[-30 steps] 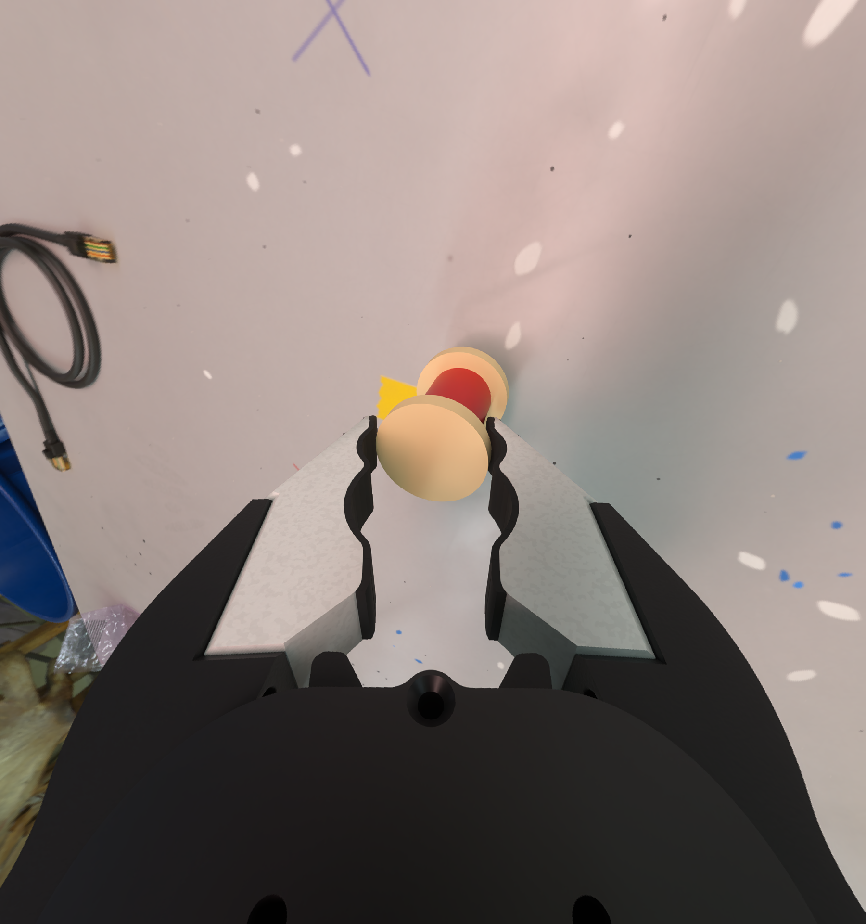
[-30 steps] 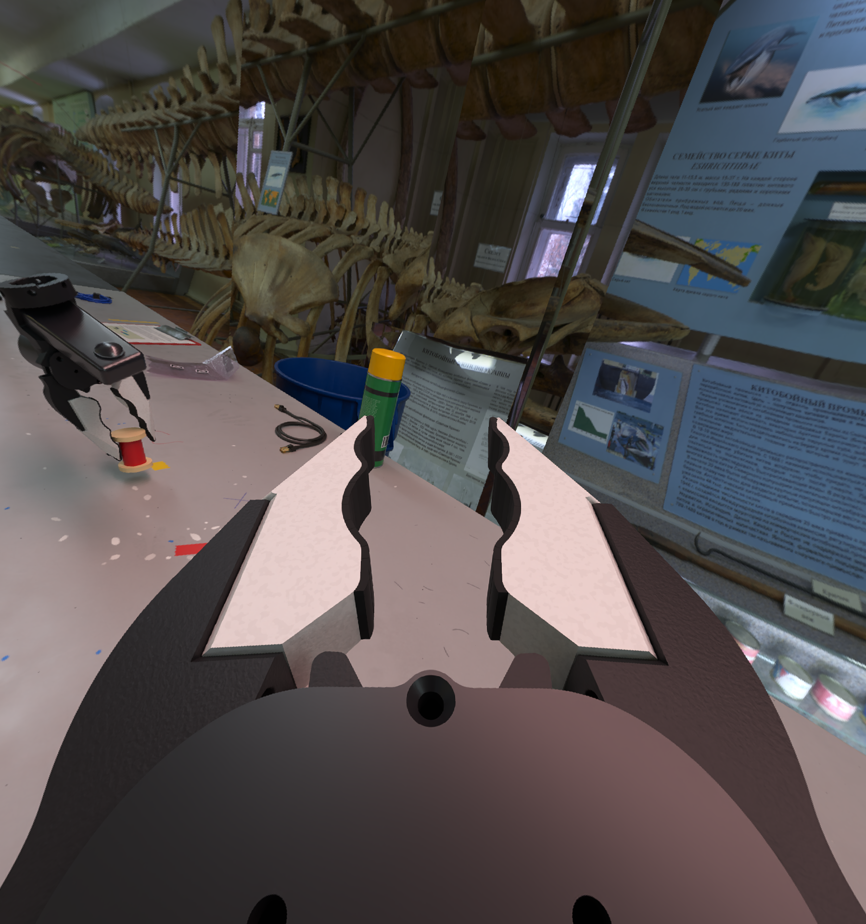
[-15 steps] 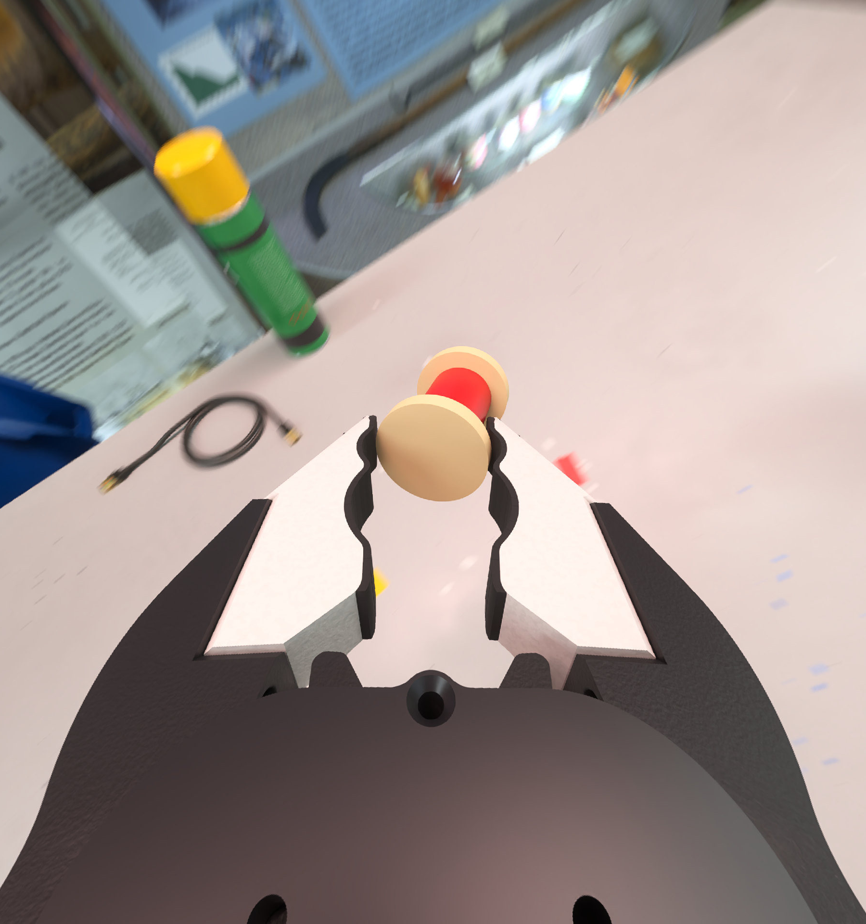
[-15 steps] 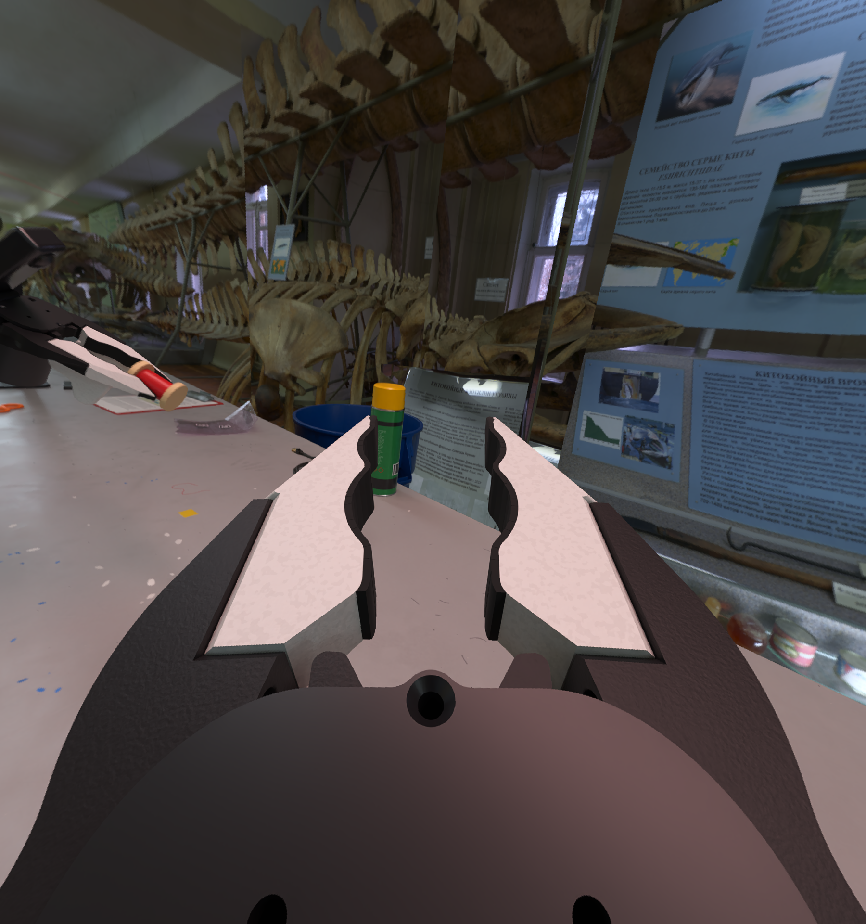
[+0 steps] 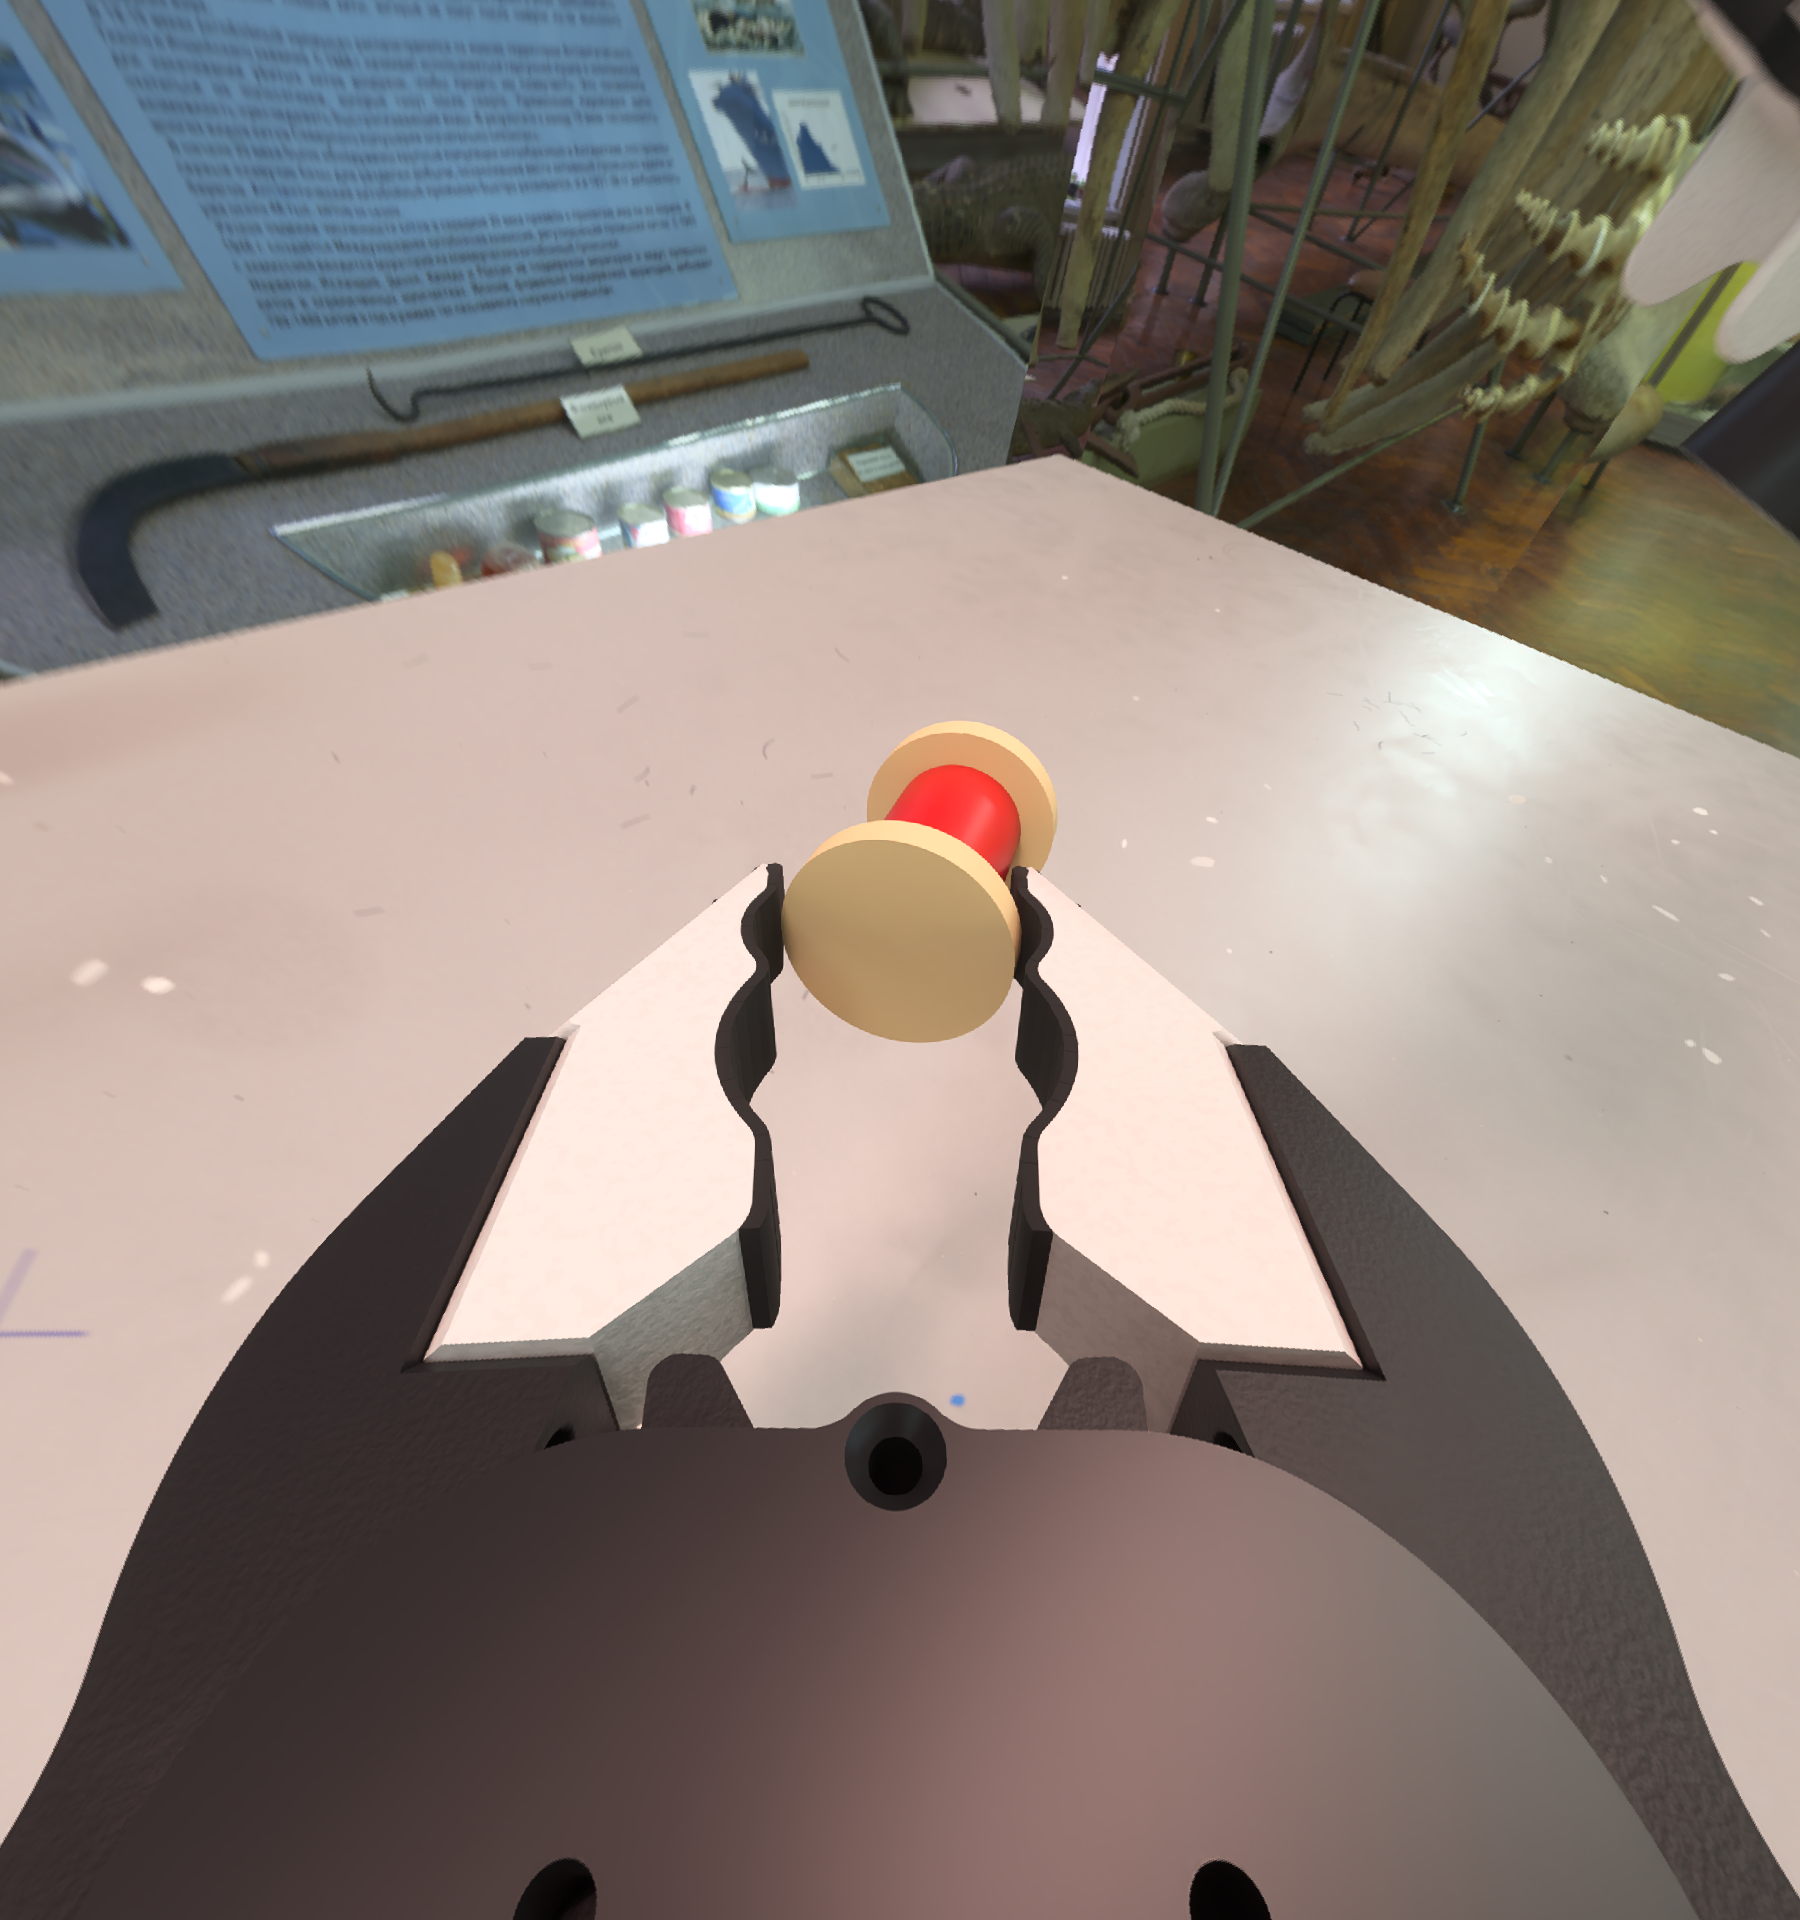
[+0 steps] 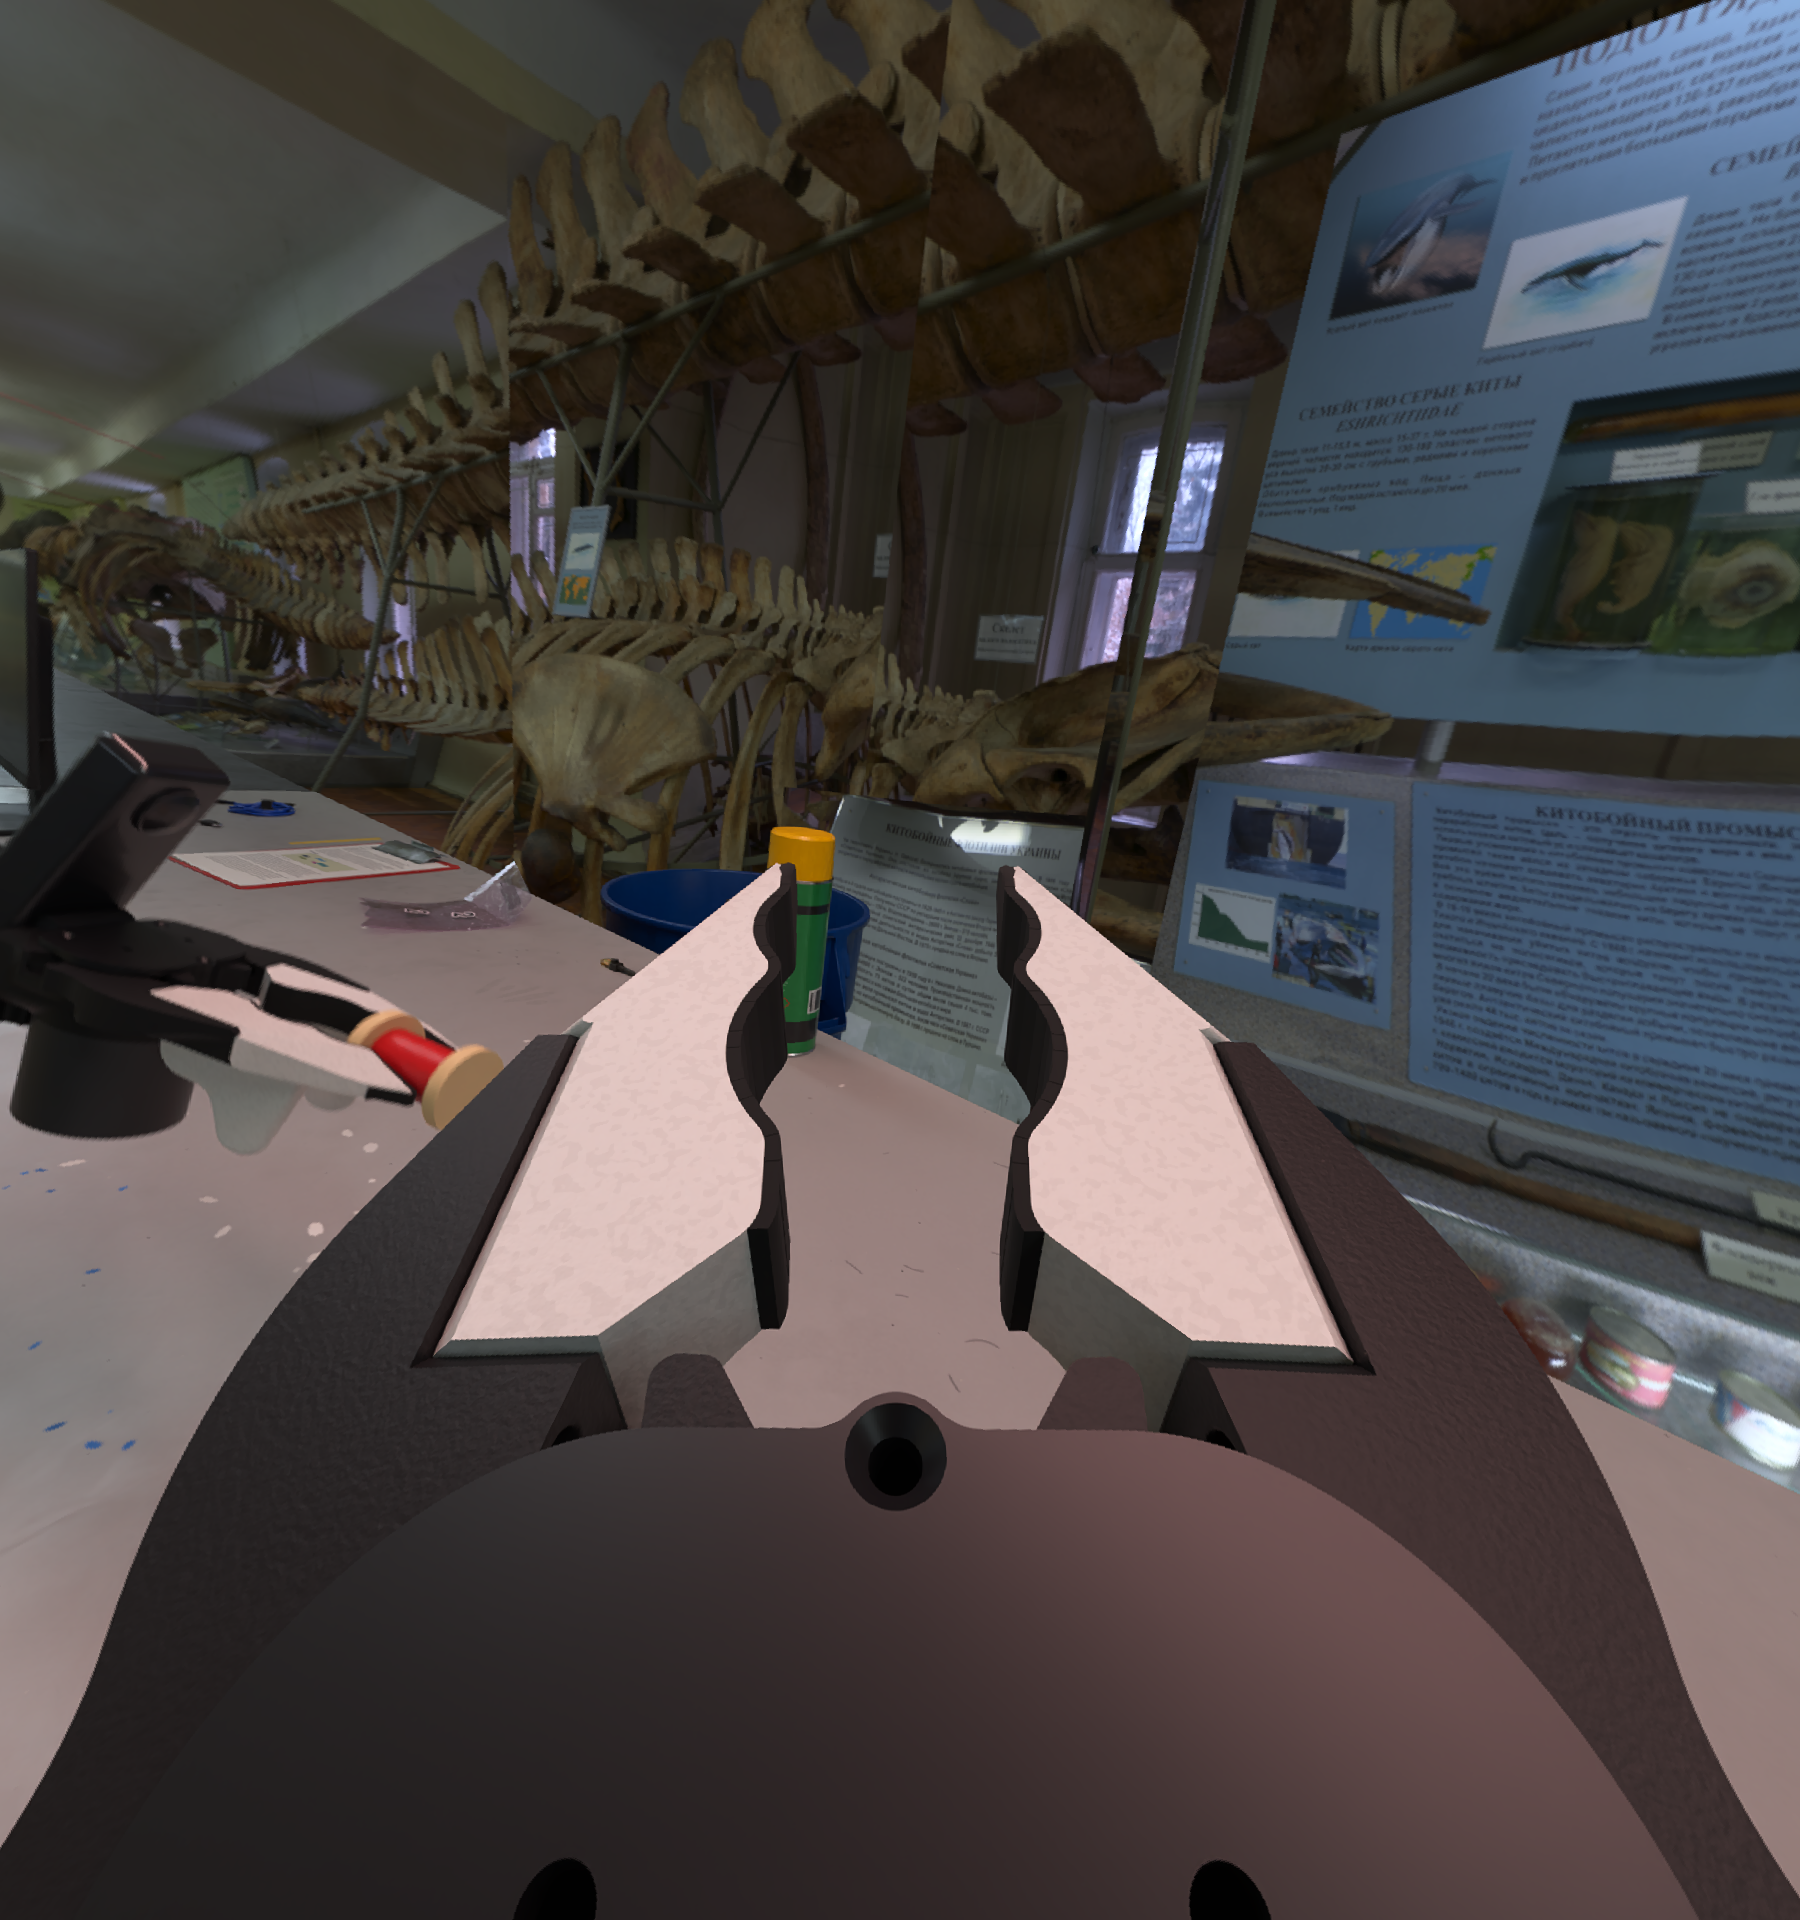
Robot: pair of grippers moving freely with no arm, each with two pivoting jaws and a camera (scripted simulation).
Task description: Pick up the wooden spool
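Clamping the wooden spool [image 5: 906, 914] by its red core between its fingertips, the left gripper [image 5: 896, 883] is carrying it clear above the table [image 5: 356, 831]. The right gripper [image 6: 894, 904] is idling, gaping and empty. Lifting looks essentially done; next calls for holding steady.

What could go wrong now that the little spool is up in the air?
1. The left hand-held gripper pinches the spool only at its fingertips, so it might slip out and fall to the table.
2. The spool sticks out forward, past the tips; a quick swing could twist it loose.
3. The right hand-held gripper hangs nearby, open; the two could bump.
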